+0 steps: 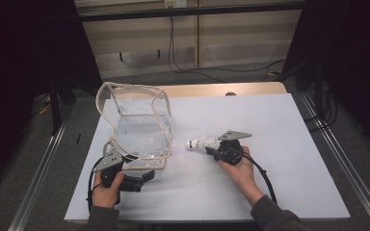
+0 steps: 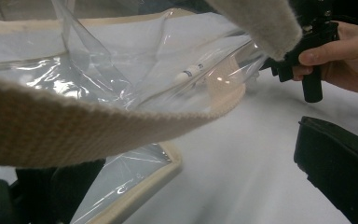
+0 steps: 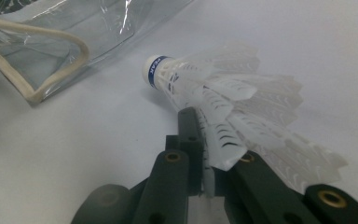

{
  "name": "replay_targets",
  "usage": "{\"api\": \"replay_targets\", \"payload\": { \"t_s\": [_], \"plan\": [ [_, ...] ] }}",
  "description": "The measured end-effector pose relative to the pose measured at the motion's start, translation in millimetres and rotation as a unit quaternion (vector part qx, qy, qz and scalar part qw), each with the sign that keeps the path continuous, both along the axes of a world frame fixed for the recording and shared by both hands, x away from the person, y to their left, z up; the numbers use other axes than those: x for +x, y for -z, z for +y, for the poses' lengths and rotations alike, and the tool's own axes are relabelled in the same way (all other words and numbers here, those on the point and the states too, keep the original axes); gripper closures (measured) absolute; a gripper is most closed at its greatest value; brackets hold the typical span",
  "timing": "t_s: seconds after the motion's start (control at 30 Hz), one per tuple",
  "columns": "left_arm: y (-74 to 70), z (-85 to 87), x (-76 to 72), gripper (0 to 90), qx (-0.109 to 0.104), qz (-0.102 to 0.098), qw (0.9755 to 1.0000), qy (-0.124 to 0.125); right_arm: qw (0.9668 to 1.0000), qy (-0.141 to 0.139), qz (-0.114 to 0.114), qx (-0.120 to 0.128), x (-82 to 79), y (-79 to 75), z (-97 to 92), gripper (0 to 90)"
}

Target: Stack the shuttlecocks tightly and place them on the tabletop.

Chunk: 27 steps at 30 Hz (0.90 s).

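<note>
White board covers the surface point(image 1: 279, 144) in the high view, with dark floor on both sides and a pale wall with hanging cables at the far end. On the left half stands a clear plastic bag with cream woven trim and straps point(image 1: 142, 130), its mouth held up and open. The left gripper point(image 1: 125, 166), held in the person's left hand point(image 1: 107, 188) at the near left edge, sits at the bag's near lower corner. Right of the bag, near the middle of the surface, the right gripper point(image 1: 211, 150) in the right hand point(image 1: 238, 168) holds a white feathered shuttlecock with a blue-banded cork point(image 1: 200, 143), cork pointing left toward the bag and close to its side.

From the left gripper view, a cream strap point(image 2: 74, 126) crosses the near foreground and the clear bag wall lies behind it; the shuttlecock's cork point(image 2: 190, 71) shows through the plastic. I cannot tell whether this gripper's fingers are open or closed, as the strap and bag cover them. The right hand with its gripper point(image 2: 307, 51) is at the far right.

From the right gripper view, the black fingers point(image 3: 189, 135) are closed on the shuttlecock's feather skirt point(image 3: 233, 107), pinching a feather edge, the cork raised just above the white surface. The bag's trimmed corner point(image 3: 51, 70) lies at the far left.
</note>
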<state>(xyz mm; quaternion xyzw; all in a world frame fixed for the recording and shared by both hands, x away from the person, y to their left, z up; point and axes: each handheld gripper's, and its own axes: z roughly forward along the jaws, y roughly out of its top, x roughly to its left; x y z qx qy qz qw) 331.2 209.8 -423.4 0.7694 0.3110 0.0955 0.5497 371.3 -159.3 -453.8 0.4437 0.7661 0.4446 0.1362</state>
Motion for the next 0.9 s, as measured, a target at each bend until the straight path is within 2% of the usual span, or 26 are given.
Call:
{"api": "replay_targets", "payload": {
  "t_s": [0.9],
  "plan": [
    [1.7,0.3,2.0,2.1,-0.004,-0.001,1.0,-0.003,0.9997,-0.003,-0.003,0.025,-3.7,-12.2,-8.9,89.0]
  ]
}}
